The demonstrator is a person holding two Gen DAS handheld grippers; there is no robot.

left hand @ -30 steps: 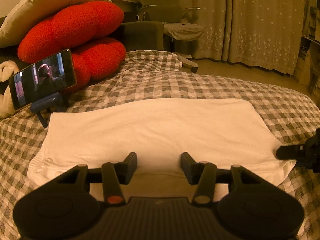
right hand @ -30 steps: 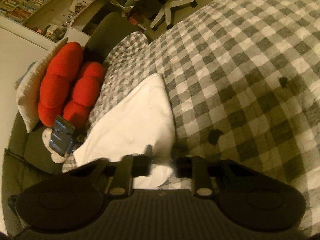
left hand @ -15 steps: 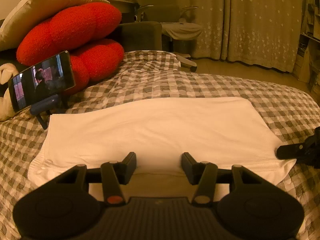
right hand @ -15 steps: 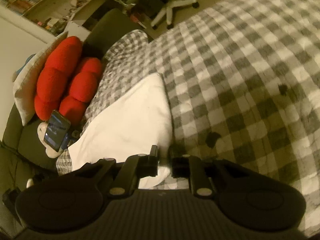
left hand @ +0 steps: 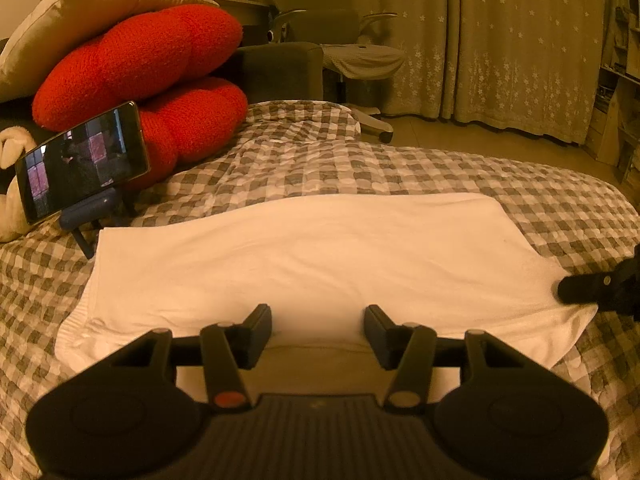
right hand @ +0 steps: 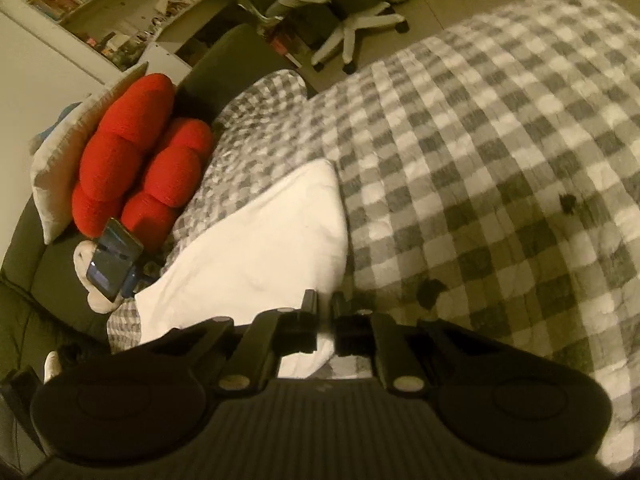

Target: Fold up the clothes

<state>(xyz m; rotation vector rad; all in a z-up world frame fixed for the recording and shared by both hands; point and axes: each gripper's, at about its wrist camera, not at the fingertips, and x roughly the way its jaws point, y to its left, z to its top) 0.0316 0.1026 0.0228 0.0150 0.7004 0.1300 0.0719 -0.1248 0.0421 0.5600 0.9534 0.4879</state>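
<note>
Left gripper [left hand: 317, 326] hangs wide open over the near edge of the white garment [left hand: 312, 256], which lies flat on the checked bed [left hand: 400, 168] just right of the propped phone [left hand: 82, 162]. From the right wrist view, the right gripper [right hand: 326, 326] is pinched onto the garment's corner farthest from the phone. I'd say grab the near edge with the left too, then lift both evenly so the fold lands without wrinkles.
</note>
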